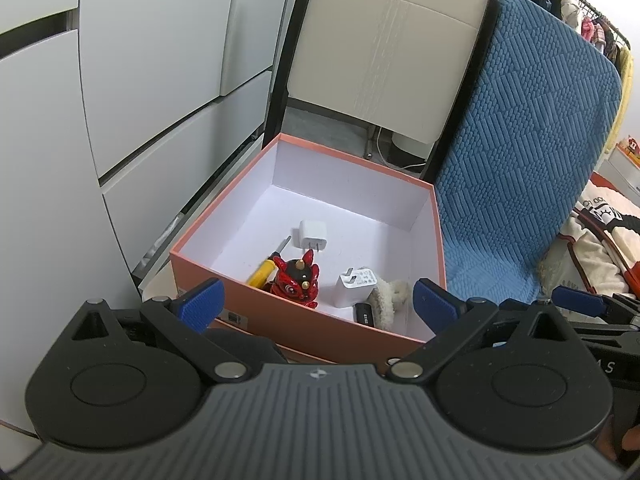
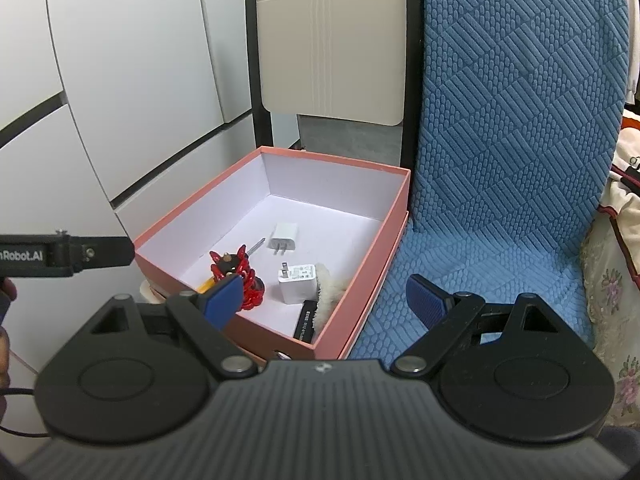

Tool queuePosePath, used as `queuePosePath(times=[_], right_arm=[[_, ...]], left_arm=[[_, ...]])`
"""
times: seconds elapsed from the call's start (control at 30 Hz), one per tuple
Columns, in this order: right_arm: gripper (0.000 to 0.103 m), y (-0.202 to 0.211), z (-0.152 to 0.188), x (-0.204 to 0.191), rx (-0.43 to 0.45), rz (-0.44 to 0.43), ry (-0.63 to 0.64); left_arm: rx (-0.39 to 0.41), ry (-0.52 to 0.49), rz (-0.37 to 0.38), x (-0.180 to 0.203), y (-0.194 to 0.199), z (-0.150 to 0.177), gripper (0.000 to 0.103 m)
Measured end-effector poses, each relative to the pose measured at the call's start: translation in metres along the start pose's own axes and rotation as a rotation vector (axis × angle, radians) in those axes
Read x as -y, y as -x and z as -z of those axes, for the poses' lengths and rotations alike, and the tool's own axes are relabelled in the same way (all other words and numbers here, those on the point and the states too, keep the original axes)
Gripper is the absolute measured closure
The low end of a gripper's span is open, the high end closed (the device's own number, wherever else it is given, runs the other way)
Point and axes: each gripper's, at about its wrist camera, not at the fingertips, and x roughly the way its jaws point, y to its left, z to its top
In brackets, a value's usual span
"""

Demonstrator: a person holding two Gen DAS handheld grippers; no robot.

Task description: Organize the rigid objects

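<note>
Clearly, in the left wrist view the left gripper (image 1: 316, 300) hangs just before the near wall of the pink box (image 1: 304, 330), its fingers (image 1: 202, 304) spread wide and holding nothing. Inside the box the things lie together toward 6 o'clock of the floor: a yellow screwdriver (image 1: 264, 270), a red figurine (image 1: 296, 282), a white charger (image 1: 311, 235) at 12 o'clock from the figurine, a second charger (image 1: 356, 284) at 3 o'clock from it, then a black stick (image 1: 365, 314) and a fluffy clip (image 1: 390, 300). I judge they were dropped near this wall because it is the closest side to reach.

In the right wrist view the right gripper (image 2: 326, 300) is also empty, with its fingers (image 2: 426, 300) apart, over the box corner and the blue cushion (image 2: 500, 160). The box sits at 9 o'clock from the cushion, probably so both hands reach it. No loose object shows outside, so the sorting seems almost done.
</note>
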Motion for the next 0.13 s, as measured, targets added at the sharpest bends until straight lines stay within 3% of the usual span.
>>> queuePosePath(times=[0.13], right_arm=[[0.013,0.0003,-0.0002,0.0011,-0.002,0.001,0.001]], left_arm=[[-0.003,0.004,0.003,-0.0012,-0.0011,-0.0001,0.001]])
